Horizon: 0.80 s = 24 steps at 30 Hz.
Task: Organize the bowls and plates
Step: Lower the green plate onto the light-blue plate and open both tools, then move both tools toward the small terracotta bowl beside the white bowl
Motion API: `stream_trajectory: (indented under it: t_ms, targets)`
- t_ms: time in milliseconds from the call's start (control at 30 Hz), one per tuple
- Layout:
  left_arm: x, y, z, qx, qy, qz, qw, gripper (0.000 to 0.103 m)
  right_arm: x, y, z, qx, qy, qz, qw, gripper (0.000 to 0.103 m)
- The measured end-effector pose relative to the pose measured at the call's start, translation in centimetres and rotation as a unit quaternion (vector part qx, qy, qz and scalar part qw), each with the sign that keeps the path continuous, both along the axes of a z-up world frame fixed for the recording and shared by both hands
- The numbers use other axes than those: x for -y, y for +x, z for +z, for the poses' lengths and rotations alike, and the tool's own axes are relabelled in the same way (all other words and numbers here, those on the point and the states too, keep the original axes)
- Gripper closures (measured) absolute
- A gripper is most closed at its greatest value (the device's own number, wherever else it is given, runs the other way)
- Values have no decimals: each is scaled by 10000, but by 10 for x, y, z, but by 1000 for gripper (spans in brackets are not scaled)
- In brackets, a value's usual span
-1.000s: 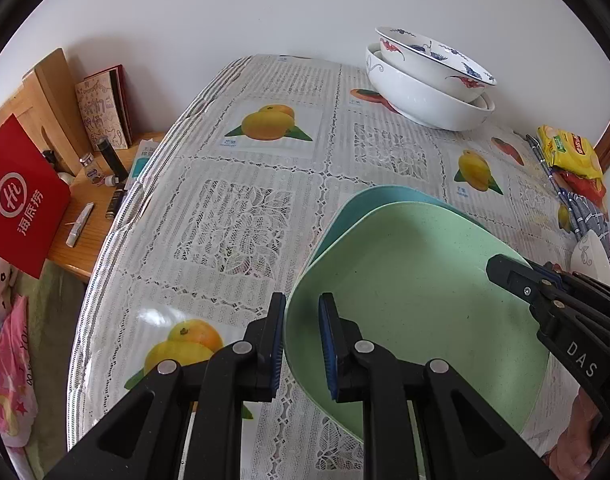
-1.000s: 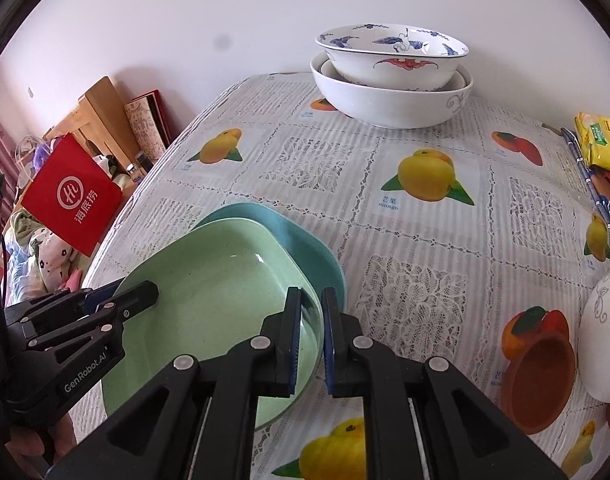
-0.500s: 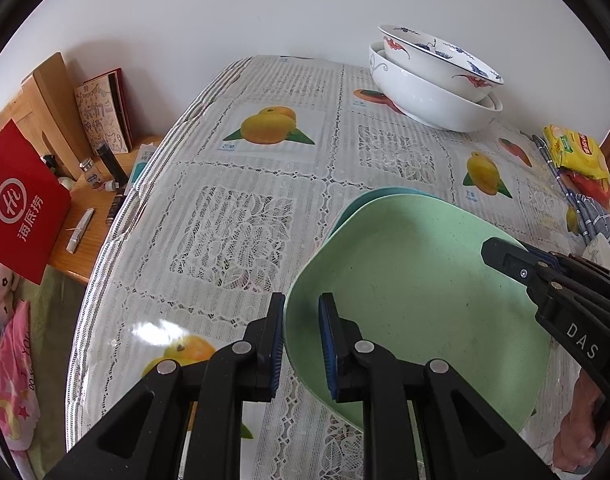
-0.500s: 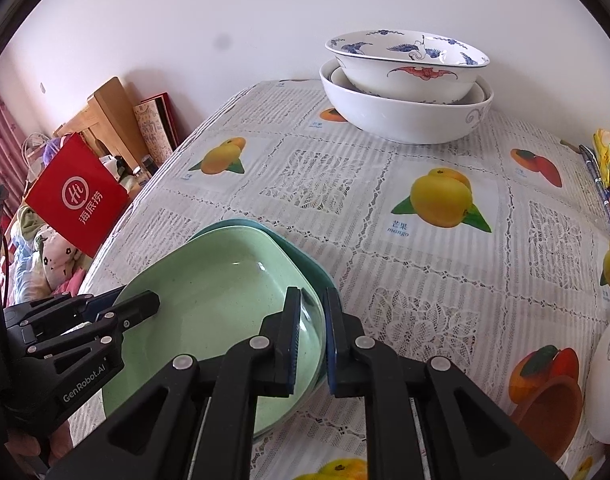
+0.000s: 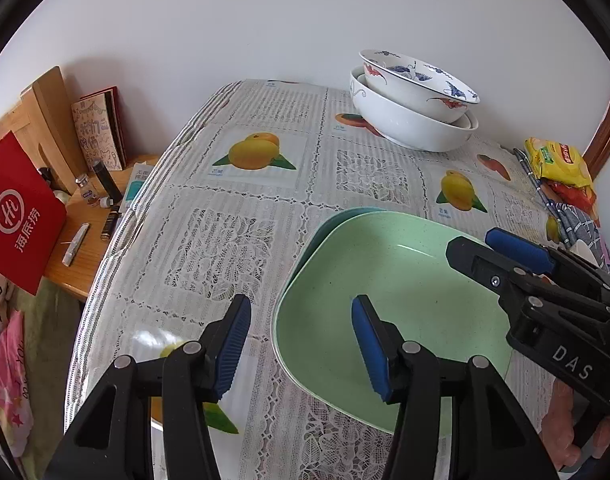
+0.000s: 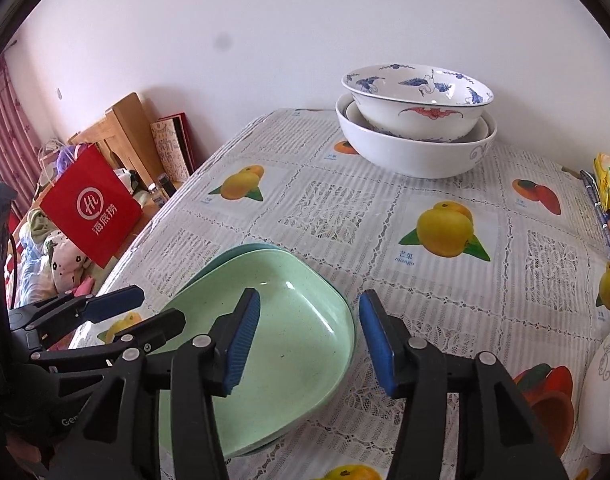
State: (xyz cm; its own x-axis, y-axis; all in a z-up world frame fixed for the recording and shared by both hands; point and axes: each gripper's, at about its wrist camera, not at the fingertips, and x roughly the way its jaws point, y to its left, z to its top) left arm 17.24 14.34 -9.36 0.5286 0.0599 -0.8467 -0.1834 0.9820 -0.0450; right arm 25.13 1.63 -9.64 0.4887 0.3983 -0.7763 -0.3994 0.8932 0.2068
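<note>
Left wrist view: left gripper (image 5: 301, 340), jaws just opened, straddles the green plate's (image 5: 405, 320) rim without pressing it. Right gripper (image 6: 309, 340), likewise opened, straddles the opposite rim; the plate rests on a teal plate (image 6: 241, 251).

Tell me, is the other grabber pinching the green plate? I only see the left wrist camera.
Observer: No. In the right wrist view the right gripper is open; its jaws have just been opening. The green plate has its rim between the pads, and neither seems to press on it.
Operator: Is anything next to it on the right?
Observer: Yes, a big white dish with a grey swirl pattern sits at the picture's right edge.
Operator: What's behind the red bag?
Observer: A red patterned curtain hangs at the far left, beyond the red bag.
</note>
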Motion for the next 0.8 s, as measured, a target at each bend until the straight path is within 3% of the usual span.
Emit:
stream_trajectory:
  t_ms: [467,800]
  targets:
    - [14,-9,12,130,-62,-93,9999,53,29,-33,14,1,-15,-185,9998,49]
    - [62,-15,33,335,-64,-391,9987,53,97,-67,40,439,-224,-831,9953,49]
